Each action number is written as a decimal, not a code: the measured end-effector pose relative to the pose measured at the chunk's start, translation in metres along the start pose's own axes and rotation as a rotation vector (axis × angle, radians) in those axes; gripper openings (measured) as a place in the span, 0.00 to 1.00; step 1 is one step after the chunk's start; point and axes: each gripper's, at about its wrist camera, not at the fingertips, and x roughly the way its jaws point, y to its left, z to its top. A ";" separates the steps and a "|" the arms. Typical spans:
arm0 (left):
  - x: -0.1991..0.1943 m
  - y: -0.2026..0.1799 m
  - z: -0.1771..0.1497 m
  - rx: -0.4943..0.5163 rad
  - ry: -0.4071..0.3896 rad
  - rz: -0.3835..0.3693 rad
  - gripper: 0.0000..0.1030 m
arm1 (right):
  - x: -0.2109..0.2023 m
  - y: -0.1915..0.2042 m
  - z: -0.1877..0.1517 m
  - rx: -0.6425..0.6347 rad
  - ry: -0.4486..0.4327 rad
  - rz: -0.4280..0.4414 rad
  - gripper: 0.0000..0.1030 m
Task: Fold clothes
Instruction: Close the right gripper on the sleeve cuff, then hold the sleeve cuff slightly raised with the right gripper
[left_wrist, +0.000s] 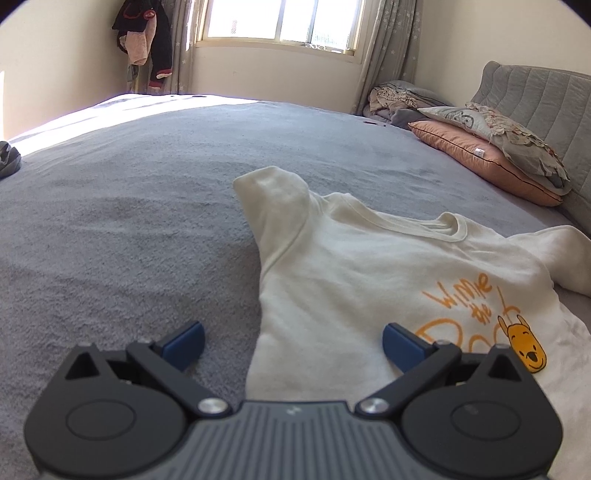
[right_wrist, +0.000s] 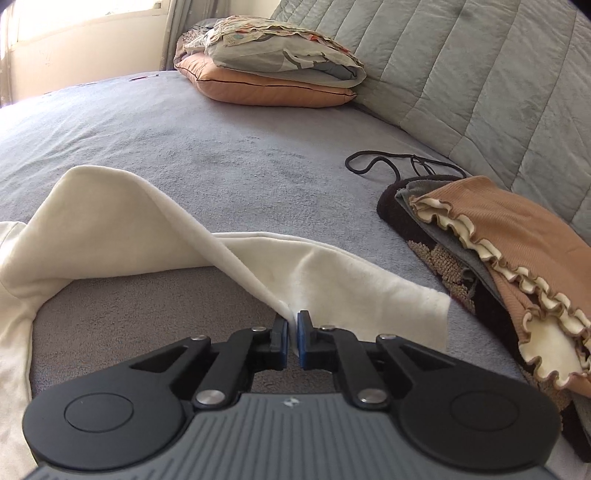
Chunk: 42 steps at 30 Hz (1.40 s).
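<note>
on the grey bedspread (left_wrist: 129, 206): cream sweatshirt (left_wrist: 343, 273) lies front up, one sleeve (right_wrist: 229, 258) drawn aside
print: orange writing (left_wrist: 461, 299) reads "winnie the", with a yellow bear face
left gripper (left_wrist: 293, 345): jaws wide apart over the sweatshirt's side edge, gripping nothing
right gripper (right_wrist: 293, 341): clamped on the sleeve's edge
open room: bare bedspread far side; pillows (right_wrist: 273, 74) and brown ruffled garment (right_wrist: 517, 251) to the right

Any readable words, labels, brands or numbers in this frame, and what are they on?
"Winnie the Pooh": orange handwriting-style print on the chest of the cream long-sleeved top, beside a yellow bear face.
White tag on the salmon-pink pillow: too small to read.
Small mark on each grey gripper body: a logo, no letters.
</note>
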 end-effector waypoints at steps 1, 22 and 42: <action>0.000 0.000 0.000 -0.001 0.000 -0.001 1.00 | -0.001 0.002 -0.004 0.017 0.006 -0.012 0.05; 0.000 0.000 0.000 0.001 0.000 0.000 1.00 | -0.021 0.032 -0.025 0.160 -0.063 -0.115 0.05; 0.000 0.000 0.000 0.000 0.000 0.000 1.00 | -0.005 0.020 0.004 0.161 -0.091 -0.148 0.03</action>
